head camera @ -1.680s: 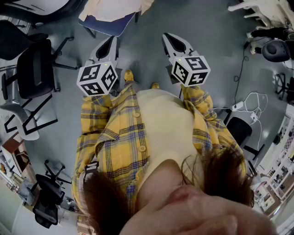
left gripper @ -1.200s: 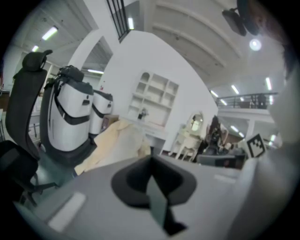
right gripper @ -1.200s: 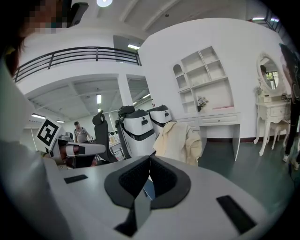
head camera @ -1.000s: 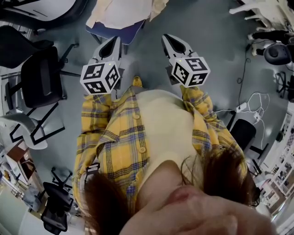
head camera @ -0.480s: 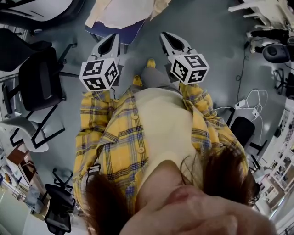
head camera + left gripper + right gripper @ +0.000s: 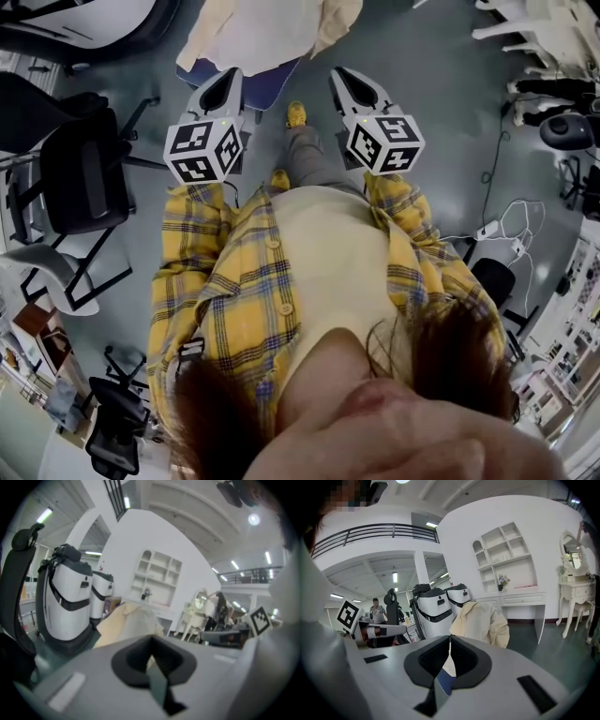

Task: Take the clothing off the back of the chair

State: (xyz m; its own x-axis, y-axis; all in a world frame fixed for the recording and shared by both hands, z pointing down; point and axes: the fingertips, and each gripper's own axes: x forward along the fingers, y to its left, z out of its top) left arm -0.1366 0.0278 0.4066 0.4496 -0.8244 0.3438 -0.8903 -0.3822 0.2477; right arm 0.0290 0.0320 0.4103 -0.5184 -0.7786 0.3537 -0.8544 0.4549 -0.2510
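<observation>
A cream garment [image 6: 267, 33] hangs over the back of a chair with a blue seat [image 6: 258, 82], at the top of the head view. My left gripper [image 6: 227, 91] and right gripper [image 6: 351, 86] are held out side by side, pointing at the chair and still short of it. Both are shut with nothing between the fingers. Past the shut left gripper [image 6: 151, 640], the left gripper view shows the garment [image 6: 124, 623] a little way ahead. In the right gripper view the garment [image 6: 480, 620] hangs beyond the shut right gripper [image 6: 450, 638], draped over the chair.
Black office chairs [image 6: 80, 169] stand on the grey floor to the left. Two tall white pods [image 6: 436, 609] rise just behind the chair. Along the wall are a white shelf unit [image 6: 508, 562] and a vanity table [image 6: 574, 592]. Cables [image 6: 511, 220] lie at the right, and a person [image 6: 377, 611] stands far off.
Both grippers, still shut, have moved forward toward the chair. The chair and garment now sit lower and nearer in the head view, and one foot has stepped forward.
</observation>
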